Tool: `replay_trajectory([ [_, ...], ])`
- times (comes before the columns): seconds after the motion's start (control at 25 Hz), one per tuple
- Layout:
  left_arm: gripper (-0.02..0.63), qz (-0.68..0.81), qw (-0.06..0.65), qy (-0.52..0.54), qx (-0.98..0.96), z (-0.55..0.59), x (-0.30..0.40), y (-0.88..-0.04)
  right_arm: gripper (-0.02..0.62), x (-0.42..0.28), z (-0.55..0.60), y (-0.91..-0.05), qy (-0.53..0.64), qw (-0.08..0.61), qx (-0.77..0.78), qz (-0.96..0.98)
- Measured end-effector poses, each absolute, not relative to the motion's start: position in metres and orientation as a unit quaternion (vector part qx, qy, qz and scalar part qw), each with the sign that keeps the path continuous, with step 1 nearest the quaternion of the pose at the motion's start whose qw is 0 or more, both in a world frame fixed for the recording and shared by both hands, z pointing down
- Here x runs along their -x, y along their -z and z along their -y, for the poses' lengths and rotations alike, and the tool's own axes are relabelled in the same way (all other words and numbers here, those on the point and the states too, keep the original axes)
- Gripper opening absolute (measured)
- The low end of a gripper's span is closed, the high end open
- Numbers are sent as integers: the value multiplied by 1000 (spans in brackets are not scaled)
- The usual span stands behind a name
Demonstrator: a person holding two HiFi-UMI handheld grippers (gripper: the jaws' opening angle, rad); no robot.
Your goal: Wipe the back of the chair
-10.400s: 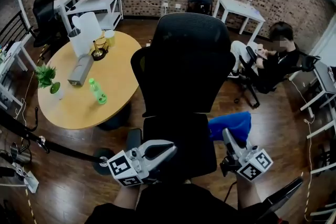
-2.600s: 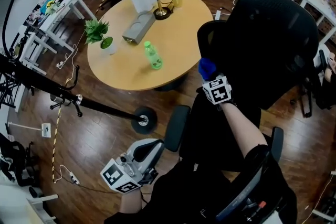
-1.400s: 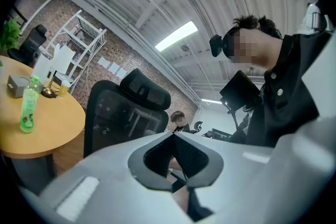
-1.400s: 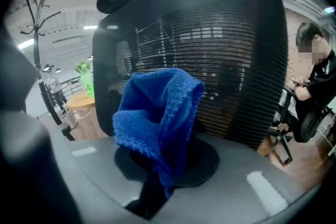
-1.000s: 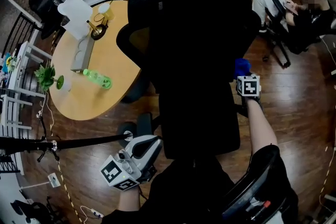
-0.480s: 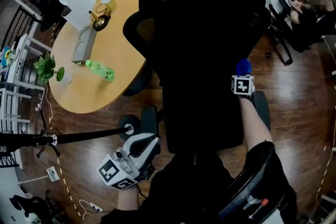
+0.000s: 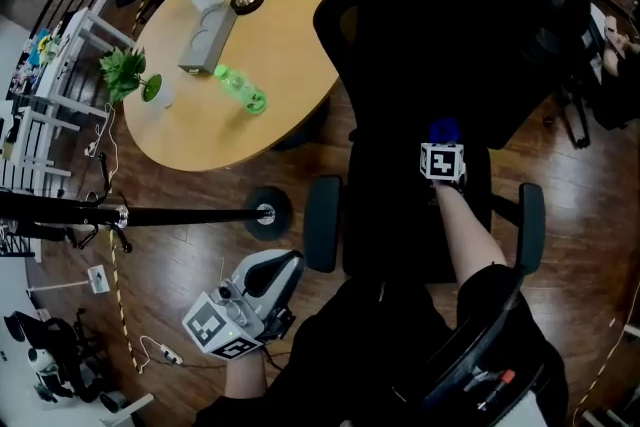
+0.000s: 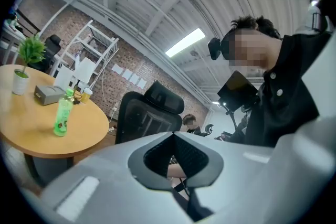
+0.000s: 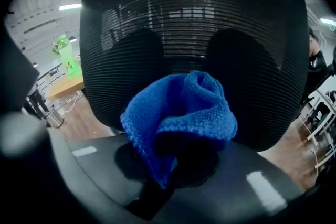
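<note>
Wiping looks to be the step in hand: the right gripper (image 7: 443, 151) reaches forward to the lower middle of the black mesh chair back (image 7: 480, 25), with the blue cloth (image 7: 443, 129) bunched at its tip. In the right gripper view its fingers (image 9: 94, 165) are clamped narrow on a fold of that cloth, and the loose bulk stands up in front of the mesh. The cloth seems to lie against the mesh, though actual contact can't be made out for sure. The next move, by my reading, calls for pressing the wad flat to the mesh and sweeping it across and upward, since most of the back above the cloth lies out of its present reach. The grip must be firm enough that the cloth does not drag out. The left gripper (image 8: 173, 136) hangs low at the person's side, well apart from the chair. Its fingers (image 8: 131, 165) are closed together on nothing, and it has no part in the wiping.
</note>
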State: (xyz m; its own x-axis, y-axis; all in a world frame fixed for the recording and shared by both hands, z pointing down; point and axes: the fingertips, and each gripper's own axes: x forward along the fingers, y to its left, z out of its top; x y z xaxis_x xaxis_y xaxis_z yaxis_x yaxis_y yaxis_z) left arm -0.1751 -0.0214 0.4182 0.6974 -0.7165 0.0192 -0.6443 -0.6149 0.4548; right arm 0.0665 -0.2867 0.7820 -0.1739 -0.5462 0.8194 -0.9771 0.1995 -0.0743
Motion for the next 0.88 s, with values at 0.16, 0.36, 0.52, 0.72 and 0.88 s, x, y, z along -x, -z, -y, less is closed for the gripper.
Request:
replay_trajectory([
  [0.16,6,403,219,87,-884,9,197,-420,55,-12,277,-793,-331,335,-506,722],
  [0.36,6,435,224,87,-868,-4,218,-426,55,57,279,-788,-316,299,-467,770],
  [0.52,6,449,225,87,-860,-10,219,-428,55,103,272,-783,-261,309,-392,826],
  [0.72,6,458,229,84,-855,-12,211,-432,55,180,236,-757,-176,291,-193,921],
  [0.88,6,454,230,77,-857,-6,191,-431,55,167,228,-776,-182,313,-172,916],
])
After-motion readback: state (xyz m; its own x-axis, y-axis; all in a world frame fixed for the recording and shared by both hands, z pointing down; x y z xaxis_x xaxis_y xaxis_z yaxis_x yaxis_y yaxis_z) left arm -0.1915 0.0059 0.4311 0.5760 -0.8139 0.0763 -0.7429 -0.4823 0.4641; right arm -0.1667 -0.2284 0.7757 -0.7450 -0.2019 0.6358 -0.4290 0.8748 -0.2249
